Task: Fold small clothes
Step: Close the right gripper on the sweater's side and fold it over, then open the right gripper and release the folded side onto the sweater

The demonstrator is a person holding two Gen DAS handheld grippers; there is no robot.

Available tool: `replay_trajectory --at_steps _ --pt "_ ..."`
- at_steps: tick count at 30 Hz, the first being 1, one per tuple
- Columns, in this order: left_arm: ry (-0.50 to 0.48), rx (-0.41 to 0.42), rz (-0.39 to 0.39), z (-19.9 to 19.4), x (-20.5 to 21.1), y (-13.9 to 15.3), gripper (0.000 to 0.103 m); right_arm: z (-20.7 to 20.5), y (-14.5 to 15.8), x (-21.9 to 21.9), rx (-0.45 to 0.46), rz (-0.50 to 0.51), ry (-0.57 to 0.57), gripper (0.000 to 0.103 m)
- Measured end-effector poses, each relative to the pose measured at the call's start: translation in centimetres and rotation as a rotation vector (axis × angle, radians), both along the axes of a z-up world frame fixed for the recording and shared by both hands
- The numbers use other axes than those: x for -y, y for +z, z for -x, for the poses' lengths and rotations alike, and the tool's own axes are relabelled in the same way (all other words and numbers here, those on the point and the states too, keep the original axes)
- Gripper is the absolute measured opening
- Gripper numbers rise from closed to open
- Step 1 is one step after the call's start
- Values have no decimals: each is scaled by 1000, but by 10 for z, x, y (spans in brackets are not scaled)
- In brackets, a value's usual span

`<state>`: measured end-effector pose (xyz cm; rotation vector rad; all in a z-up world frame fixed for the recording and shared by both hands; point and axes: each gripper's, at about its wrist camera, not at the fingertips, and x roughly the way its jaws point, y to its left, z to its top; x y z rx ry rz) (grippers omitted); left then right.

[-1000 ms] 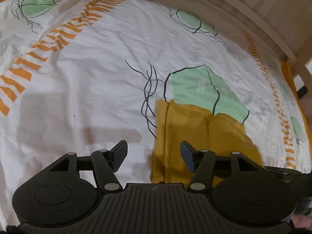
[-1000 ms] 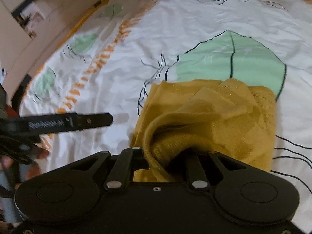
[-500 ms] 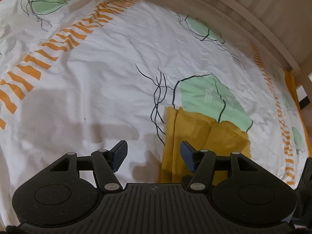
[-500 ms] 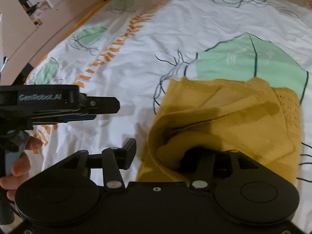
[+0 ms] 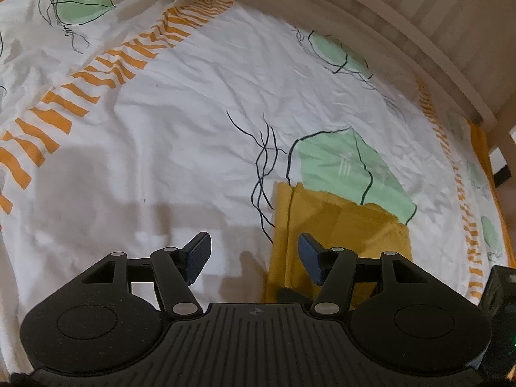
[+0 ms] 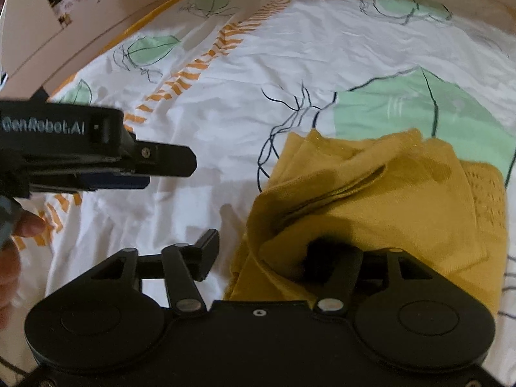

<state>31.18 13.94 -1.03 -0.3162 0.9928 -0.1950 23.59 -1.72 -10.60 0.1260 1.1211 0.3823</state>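
Observation:
A mustard-yellow garment lies folded on the white patterned bed sheet, partly over a green leaf print. My right gripper hovers at the garment's near edge with its jaws opening. Its left finger is clear over the sheet. Its right finger is hidden under a loose fold of the cloth, and nothing is pinched. In the left wrist view the garment sits at lower right. My left gripper stands open above the garment's left edge, holding nothing. In the right wrist view the left gripper appears from the side, left of the garment.
A pale wooden bed frame with slats curves round the far side of the sheet. Orange striped bands cross the sheet on the left. A person's hand holds the left gripper at the picture's left edge.
The right gripper's jaws went from shut on a bunched fold of the garment to wide apart. The fold dropped and the cloth now lies flatter. The left gripper stayed open.

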Motion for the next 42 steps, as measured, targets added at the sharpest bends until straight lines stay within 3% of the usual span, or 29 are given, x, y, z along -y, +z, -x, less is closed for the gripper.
replay_trajectory --at_steps 4,14,18,22,24,35,39,42 --pt "20 -8 5 -2 -5 -2 58 4 0 -6 39 7 20 69" --pt "6 0 0 -2 -2 -1 58 18 13 11 131 -120 38 70" --pt "22 8 -3 -1 -5 0 58 2 11 6 111 -91 62 71" --pt "44 7 -3 -2 -12 1 58 -29 0 1 -4 -88 74 73" --pt "59 9 2 -4 -16 2 58 -30 -3 -2 -16 -81 83 75" --pt "60 5 -16 -6 -18 2 58 18 12 10 146 -137 108 84" --pt "-40 43 -8 -1 -4 8 58 35 12 10 211 -83 78 92" --pt "-113 74 -49 5 13 10 58 44 6 8 259 -58 37 94"
